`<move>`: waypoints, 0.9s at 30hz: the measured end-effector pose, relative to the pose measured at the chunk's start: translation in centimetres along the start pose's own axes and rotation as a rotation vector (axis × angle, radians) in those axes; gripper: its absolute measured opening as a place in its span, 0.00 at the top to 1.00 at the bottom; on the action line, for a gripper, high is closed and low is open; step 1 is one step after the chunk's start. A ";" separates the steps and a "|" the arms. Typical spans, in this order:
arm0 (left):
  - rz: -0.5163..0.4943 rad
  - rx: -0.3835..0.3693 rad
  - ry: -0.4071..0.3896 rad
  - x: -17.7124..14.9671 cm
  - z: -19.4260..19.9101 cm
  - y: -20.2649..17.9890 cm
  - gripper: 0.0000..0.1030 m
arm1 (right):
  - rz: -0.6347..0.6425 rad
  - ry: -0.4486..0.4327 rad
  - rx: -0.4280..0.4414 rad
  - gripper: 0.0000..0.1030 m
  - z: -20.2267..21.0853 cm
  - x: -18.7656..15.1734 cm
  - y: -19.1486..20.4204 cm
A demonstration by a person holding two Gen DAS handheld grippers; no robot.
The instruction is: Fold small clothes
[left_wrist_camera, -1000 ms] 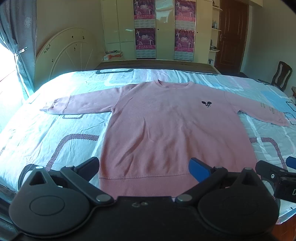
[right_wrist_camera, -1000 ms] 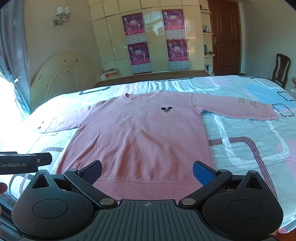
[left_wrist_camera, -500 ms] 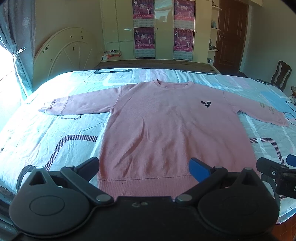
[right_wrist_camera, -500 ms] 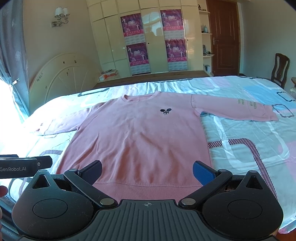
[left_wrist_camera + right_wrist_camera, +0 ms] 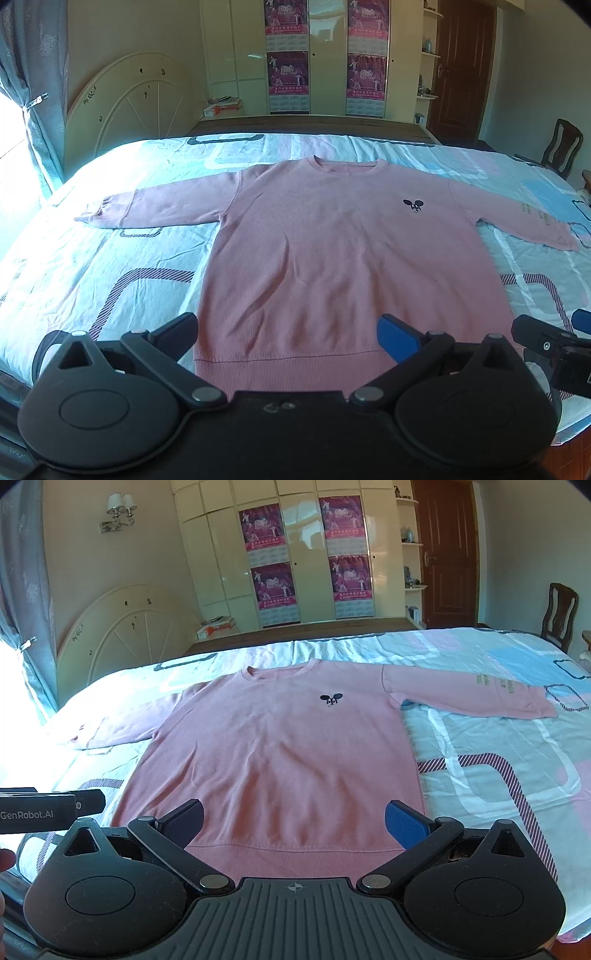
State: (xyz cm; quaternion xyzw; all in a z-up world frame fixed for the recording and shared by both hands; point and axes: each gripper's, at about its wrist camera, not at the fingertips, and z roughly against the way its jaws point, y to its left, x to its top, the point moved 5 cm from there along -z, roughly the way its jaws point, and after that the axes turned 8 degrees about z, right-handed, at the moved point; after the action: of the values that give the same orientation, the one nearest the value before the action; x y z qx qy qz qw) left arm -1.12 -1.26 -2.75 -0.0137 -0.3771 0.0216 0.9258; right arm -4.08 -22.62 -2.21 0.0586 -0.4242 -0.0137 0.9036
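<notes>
Bed w/ flat pink sweater; L tongs & R tongs wide apart, empty-handed.

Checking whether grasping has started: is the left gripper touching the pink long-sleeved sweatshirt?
Cannot tell. In the left wrist view the open left gripper frames the pink long-sleeved sweatshirt at its hem, but depth there is unclear; neither contact nor gap shows plainly.

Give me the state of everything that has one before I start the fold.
Sweater: flat on the bed, face up, unfolded, both sleeves out sideways.
Left tongs: open, empty, above the hem.
Right tongs: open, empty, also above the hem.
Door: shut.
Wardrobe: doors shut.
Curtain: tied back.
</notes>
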 end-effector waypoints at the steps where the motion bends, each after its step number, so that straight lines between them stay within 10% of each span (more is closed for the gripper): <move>1: 0.000 0.001 -0.001 0.0 0.0 0.0 0.00 | 0.000 0.000 0.001 0.00 0.0 0.0 0.0; 27: -0.003 0.000 0.007 0.7 -1.2 0.3 0.00 | -0.003 0.005 -0.011 0.00 -0.8 0.1 0.0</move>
State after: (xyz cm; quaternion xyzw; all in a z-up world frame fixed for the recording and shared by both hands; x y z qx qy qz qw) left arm 0.20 -0.97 -3.10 -0.0134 -0.3736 0.0200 0.9273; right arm -3.35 -22.57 -2.65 0.0542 -0.4217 -0.0172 0.9050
